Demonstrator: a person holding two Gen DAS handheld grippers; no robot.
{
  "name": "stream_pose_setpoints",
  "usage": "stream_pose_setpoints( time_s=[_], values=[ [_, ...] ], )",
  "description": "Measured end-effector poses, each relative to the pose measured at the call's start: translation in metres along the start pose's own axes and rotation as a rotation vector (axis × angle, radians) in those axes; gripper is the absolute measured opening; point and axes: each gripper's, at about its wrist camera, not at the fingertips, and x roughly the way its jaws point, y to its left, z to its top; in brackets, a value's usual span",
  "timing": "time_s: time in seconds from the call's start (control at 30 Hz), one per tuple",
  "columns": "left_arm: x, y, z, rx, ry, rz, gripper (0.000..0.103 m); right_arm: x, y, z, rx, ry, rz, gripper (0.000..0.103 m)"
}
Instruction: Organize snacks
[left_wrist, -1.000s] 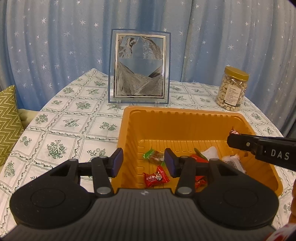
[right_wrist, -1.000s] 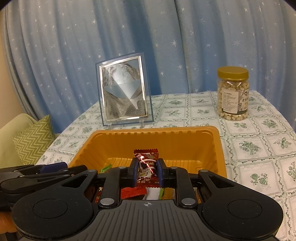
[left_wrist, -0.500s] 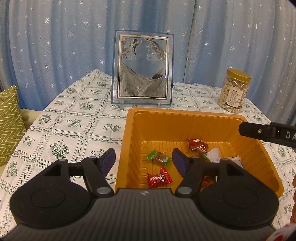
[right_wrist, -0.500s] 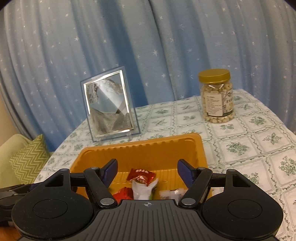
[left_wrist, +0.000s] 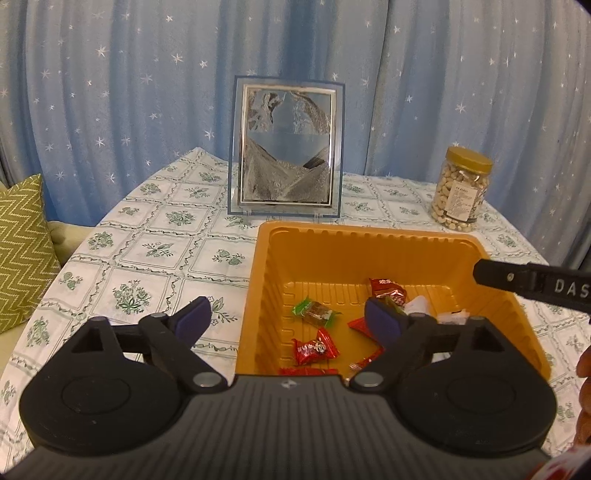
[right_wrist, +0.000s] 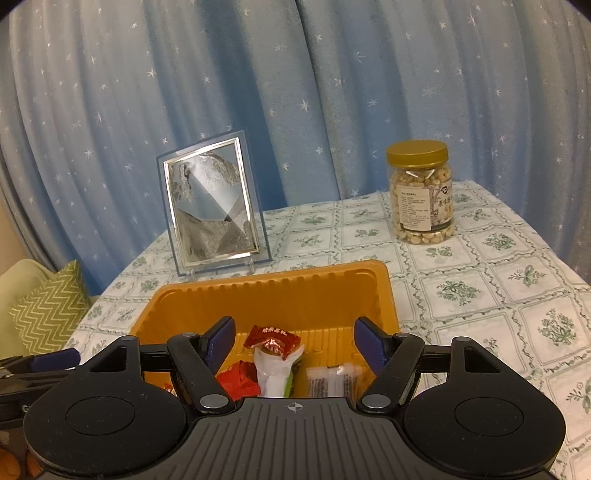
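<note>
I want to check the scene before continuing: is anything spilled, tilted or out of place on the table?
Nothing stands out. The wrapped snacks lie inside the orange tray, and the nut jar and picture frame stand upright.

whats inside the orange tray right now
The orange tray holds loose wrapped snacks: a green candy, red candies, a dark red packet and white packets. The tools cover the near part, so a full count isn't possible.

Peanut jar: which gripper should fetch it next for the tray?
Right, probably. The jar stands past the tray's far right corner, on the right gripper's side. The left gripper, open too, straddles the tray's left wall.
</note>
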Motion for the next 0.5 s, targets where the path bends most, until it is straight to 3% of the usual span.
stream_pose_setpoints(
  time_s=[0.13,0.2,0.3,0.5],
  values=[
    [-0.021,-0.002,-0.003,-0.003,-0.02,-0.002,0.1,-0.019,-0.003,-0.008,0.038,0.017,0.006,0.072],
    [-0.031,-0.001,-0.008,-0.016,-0.017,-0.007,0.103,-0.03,-0.004,-0.014,0.035,0.02,-0.001,0.078],
    [-0.048,0.001,-0.016,-0.038,0.001,-0.02,0.103,-0.049,-0.003,-0.026,0.018,0.012,-0.031,0.086],
    [-0.091,-0.001,-0.03,-0.045,0.012,-0.02,0.103,-0.089,-0.006,-0.041,0.019,0.041,-0.057,0.087]
  ],
)
